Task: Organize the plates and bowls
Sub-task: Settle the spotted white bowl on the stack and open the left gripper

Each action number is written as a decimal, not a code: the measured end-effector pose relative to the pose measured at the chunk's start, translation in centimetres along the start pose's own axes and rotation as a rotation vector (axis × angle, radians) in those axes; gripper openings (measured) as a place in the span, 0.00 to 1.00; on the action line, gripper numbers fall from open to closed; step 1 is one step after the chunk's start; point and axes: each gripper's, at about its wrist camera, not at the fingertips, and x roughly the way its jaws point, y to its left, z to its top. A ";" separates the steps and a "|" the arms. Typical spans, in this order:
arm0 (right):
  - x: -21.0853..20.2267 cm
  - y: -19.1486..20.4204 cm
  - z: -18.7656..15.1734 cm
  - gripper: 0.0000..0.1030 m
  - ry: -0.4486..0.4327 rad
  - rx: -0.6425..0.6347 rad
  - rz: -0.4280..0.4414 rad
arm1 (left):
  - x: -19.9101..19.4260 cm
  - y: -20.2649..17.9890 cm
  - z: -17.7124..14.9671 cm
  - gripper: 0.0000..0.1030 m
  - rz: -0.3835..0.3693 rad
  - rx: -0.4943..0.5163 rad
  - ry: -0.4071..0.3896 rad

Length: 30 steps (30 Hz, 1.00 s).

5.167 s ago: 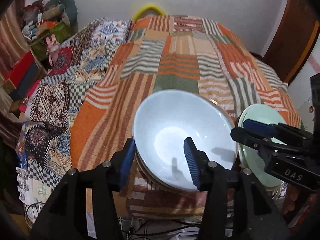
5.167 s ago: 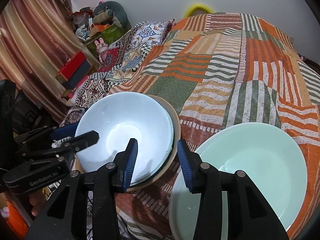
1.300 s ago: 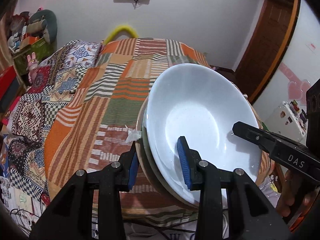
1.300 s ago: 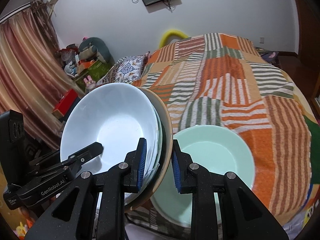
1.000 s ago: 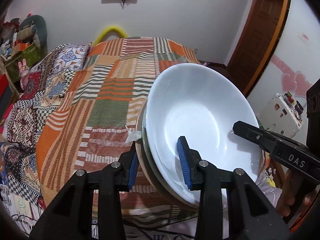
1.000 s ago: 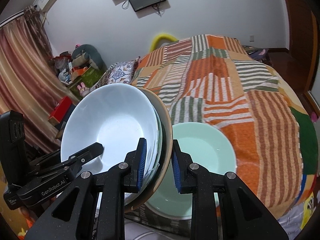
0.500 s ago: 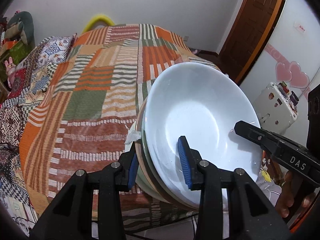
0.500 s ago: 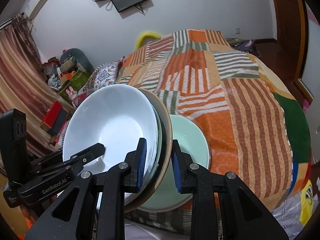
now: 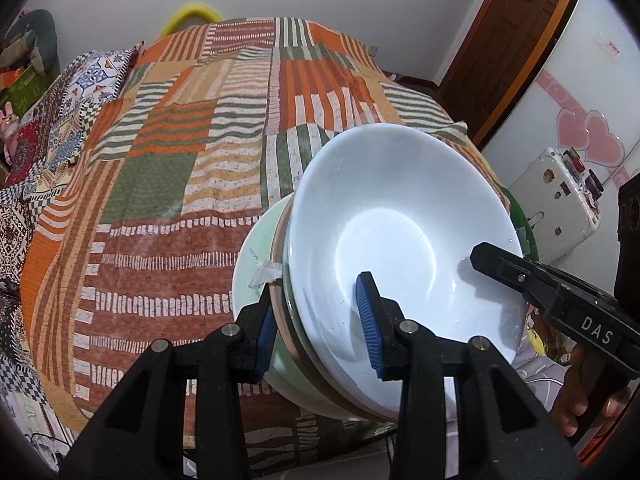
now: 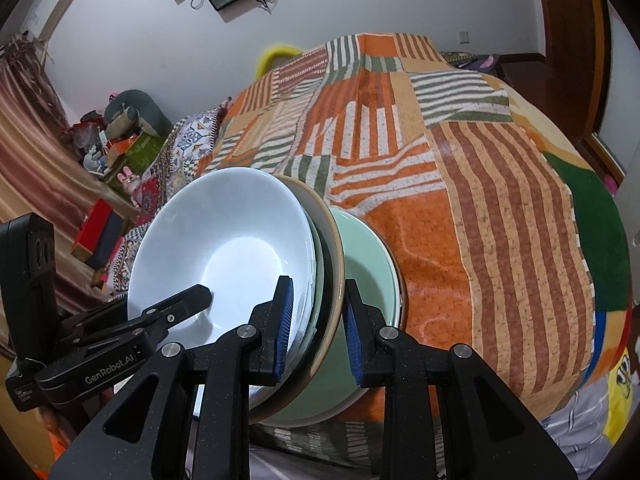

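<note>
A white bowl [image 9: 400,232] tops a small stack with a tan-rimmed plate [image 10: 334,248] beneath it. My left gripper [image 9: 316,320] is shut on the stack's near-left rim. My right gripper [image 10: 318,320] is shut on its right rim, one pad inside the white bowl [image 10: 224,256] and one under the plate. The stack is tilted and sits right over a mint green bowl [image 10: 368,264] on the patchwork quilt [image 10: 500,200]. I cannot tell whether it touches that bowl. The green bowl [image 9: 256,248] peeks out at the stack's left.
The quilted bed [image 9: 160,160] stretches away behind the bowls. A white suitcase [image 9: 556,208] and a wooden door [image 9: 516,40] are off to the right. Toys and boxes [image 10: 120,128] crowd the left by a curtain. A person's hand [image 9: 580,396] holds the right gripper.
Both grippers, open around the resting stack five seconds ago, now grip it. Over the last second they carried it down and across until it hangs over the green bowl.
</note>
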 end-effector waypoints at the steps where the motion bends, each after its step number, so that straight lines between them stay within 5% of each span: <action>1: 0.1 -0.1 0.0 0.22 0.004 0.003 -0.001 | 0.2 0.0 0.0 0.37 -0.001 -0.001 0.004; 30: 1.5 -1.5 -0.4 0.25 0.047 0.028 0.021 | 1.8 -0.3 -0.2 0.37 0.012 0.013 0.039</action>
